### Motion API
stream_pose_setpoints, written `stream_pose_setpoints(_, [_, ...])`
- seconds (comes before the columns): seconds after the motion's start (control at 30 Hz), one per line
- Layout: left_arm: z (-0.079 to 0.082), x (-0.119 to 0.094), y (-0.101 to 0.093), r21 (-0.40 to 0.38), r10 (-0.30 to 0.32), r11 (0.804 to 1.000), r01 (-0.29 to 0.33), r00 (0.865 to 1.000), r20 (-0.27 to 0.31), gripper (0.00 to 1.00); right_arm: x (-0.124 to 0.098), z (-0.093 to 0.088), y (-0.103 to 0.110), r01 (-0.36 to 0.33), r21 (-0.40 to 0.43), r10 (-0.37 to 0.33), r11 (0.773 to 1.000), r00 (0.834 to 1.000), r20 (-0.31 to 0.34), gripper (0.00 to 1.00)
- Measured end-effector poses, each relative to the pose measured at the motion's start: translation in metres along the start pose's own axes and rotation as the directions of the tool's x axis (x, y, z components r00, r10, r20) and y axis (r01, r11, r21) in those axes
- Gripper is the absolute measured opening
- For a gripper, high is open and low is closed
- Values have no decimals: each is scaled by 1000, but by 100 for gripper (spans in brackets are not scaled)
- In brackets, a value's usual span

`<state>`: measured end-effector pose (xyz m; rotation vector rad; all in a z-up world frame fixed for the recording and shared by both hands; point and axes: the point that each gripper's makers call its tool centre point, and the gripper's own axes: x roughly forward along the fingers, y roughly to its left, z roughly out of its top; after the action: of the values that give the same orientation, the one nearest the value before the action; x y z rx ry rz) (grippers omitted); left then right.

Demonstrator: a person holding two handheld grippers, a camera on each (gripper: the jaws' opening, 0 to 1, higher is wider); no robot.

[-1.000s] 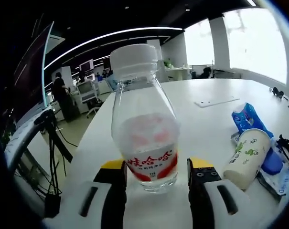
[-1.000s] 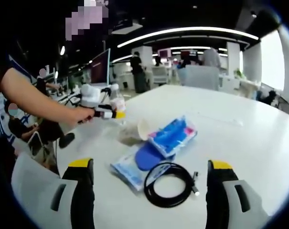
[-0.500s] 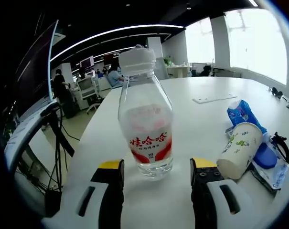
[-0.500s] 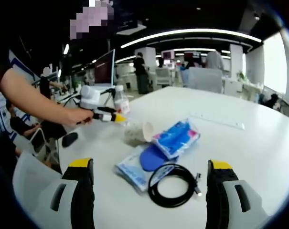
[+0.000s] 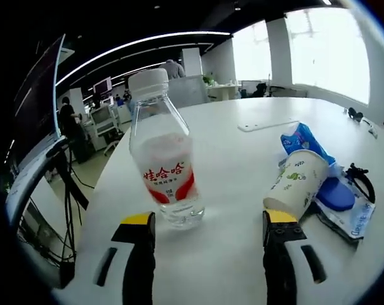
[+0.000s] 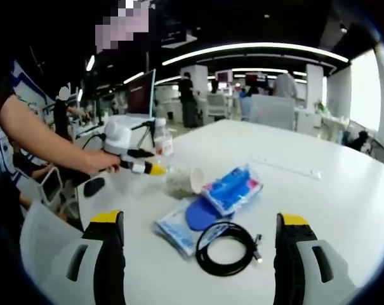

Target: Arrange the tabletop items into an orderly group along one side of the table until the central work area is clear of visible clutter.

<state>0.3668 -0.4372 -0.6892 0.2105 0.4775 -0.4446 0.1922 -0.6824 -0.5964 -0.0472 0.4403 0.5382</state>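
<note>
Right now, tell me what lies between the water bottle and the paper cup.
Bare white table. In the left gripper view, the water bottle stands upright and the paper cup lies tipped, nothing between them.

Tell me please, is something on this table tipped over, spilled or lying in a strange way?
Yes. The paper cup lies on its side, its base leaning on the blue packet and its open mouth toward the left claw. No spill shows. The water bottle stands upright with its cap on.
</note>
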Motion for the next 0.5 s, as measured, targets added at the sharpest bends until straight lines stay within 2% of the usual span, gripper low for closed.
stream_pose_setpoints(0.23, [-3, -2, -3, 26, -18, 999, 18, 1000, -5, 69, -1, 2, 4, 1, -9, -1, 1000, 1000, 7, 97])
stream_pose_setpoints(0.5, [-13, -12, -17, 73, -58, 996, 59, 998, -11, 65, -1, -4, 11, -5, 0, 5, 1000, 1000, 6, 97])
